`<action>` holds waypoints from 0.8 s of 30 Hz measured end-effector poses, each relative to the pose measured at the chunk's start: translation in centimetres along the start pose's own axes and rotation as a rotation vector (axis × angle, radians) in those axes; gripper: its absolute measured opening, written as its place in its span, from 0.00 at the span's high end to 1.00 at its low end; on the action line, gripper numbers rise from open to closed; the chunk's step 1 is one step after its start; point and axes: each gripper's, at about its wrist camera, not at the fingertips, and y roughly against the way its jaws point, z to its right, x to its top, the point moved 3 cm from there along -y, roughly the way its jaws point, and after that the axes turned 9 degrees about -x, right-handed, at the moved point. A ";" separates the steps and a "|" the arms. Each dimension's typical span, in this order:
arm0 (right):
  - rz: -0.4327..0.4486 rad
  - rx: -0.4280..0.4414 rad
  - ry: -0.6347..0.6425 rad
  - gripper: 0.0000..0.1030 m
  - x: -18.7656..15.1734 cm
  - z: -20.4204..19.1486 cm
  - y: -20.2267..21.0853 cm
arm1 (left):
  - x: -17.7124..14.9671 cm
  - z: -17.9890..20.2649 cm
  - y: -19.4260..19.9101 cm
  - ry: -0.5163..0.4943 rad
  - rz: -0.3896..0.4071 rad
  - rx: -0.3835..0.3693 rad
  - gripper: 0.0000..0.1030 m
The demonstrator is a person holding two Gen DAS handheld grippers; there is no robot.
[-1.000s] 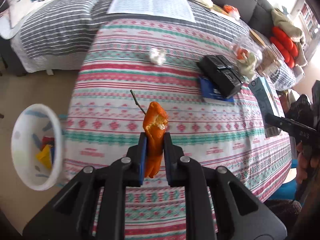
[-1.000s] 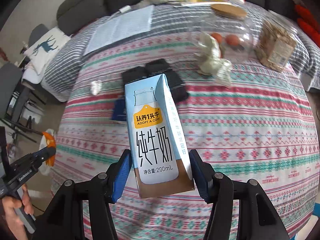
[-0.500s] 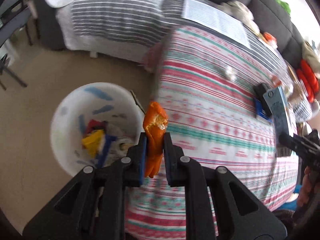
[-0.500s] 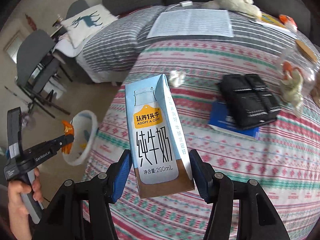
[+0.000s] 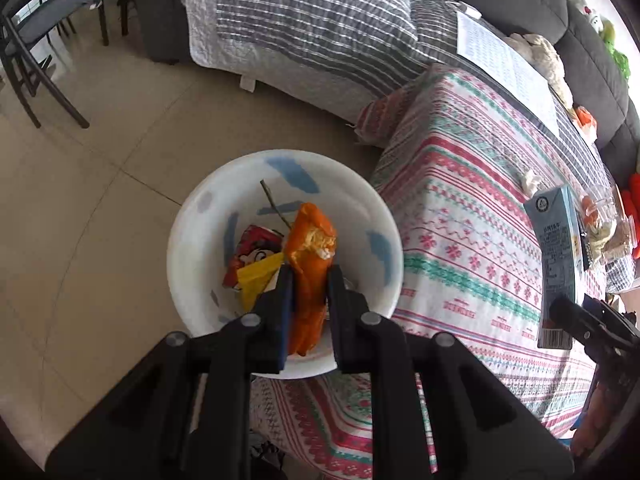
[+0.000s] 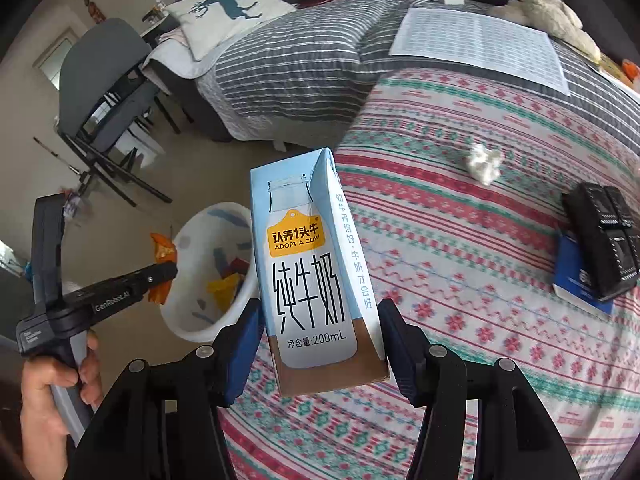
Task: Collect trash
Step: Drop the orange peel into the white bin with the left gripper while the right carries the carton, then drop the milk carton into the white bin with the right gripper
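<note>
Gripping the crumpled orange plastic wrapper (image 5: 310, 248) between its blue pads, my left gripper (image 5: 308, 280) now sits at the centre of its own view, right over the round white plastic bin with blue patches (image 5: 192, 248). A second ago that bin was only a sliver at the left edge of the frame, with the striped pink and green tablecloth (image 5: 460, 220) filling the middle; now the cloth has slid off to the right and the bin's mouth lies directly under the wrapper. Red and yellow wrappers (image 5: 256, 264) already lie inside (so this is the right drop spot), and I judge letting go is all that is left.

Further right, my right gripper (image 6: 320, 336) is clamped on the pale blue milk carton with a brown base (image 6: 312, 276), held upright. Its view has swung too: the bin, absent before, now shows at lower left beside the carton, so the carton looks set to follow.
</note>
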 end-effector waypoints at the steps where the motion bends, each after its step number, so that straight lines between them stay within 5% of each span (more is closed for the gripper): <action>1: 0.007 0.006 0.004 0.43 0.3 -0.6 -0.1 | 0.1 -0.2 0.1 0.000 0.003 0.002 0.82; 8: 0.026 0.033 0.020 0.43 0.9 -2.7 -1.1 | 0.5 -1.3 0.5 0.006 0.027 0.003 0.76; 11: 0.028 0.040 0.034 0.43 1.0 -3.8 -1.6 | 0.9 -1.7 0.9 -0.012 0.034 0.078 0.27; 12: 0.027 0.042 0.040 0.43 1.1 -4.0 -1.7 | 1.0 -1.8 1.5 -0.029 0.068 0.119 0.23; 16: 0.013 0.049 0.065 0.42 1.0 -5.3 -2.6 | 0.8 -2.3 2.8 -0.087 0.091 0.239 0.16; 24: -0.020 0.068 0.120 0.42 0.7 -8.3 -4.8 | -0.9 -5.6 3.6 -0.074 0.055 0.319 0.07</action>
